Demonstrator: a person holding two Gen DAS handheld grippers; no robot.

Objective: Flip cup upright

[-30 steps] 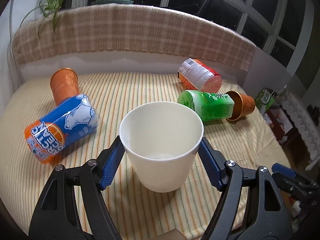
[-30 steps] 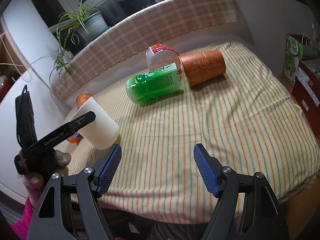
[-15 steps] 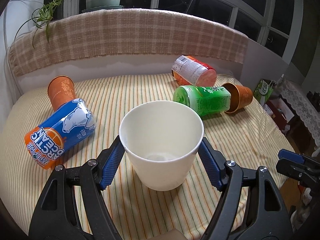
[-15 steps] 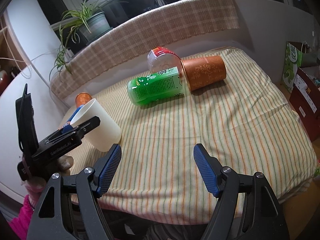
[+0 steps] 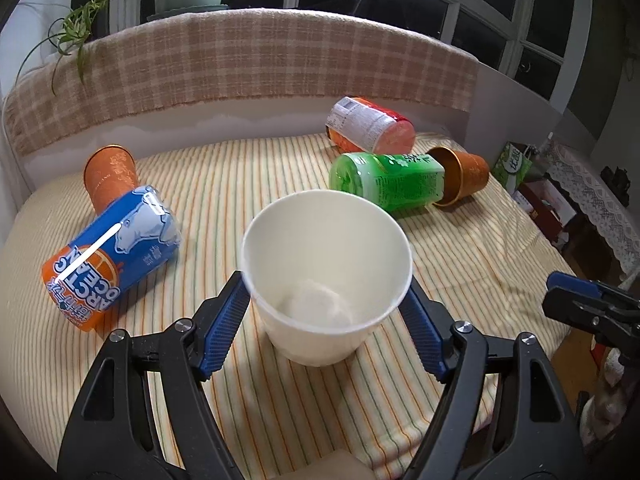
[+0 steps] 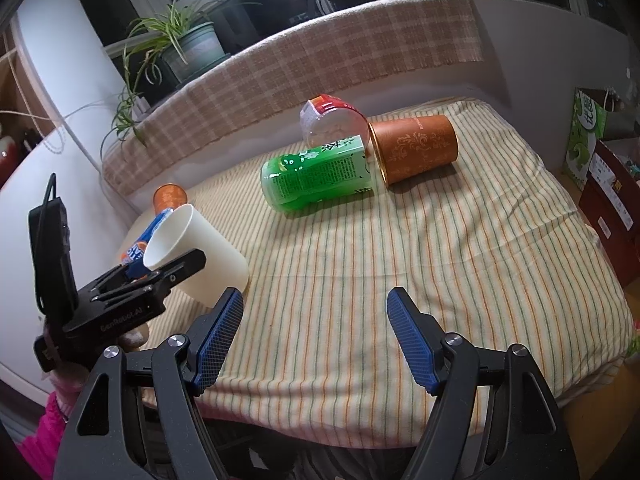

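The white cup sat gripped between the left gripper pads, mouth tilted up toward the camera, lower than a second earlier. Leftward lay a blue can and orange cup; rightward a green bottle. The right gripper hung released, holding nothing.

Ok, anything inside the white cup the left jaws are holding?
The white cup looks empty: pale inner wall and bare bottom show in the left wrist view, nothing loose. The near inner wall below the rim is hidden from that view.
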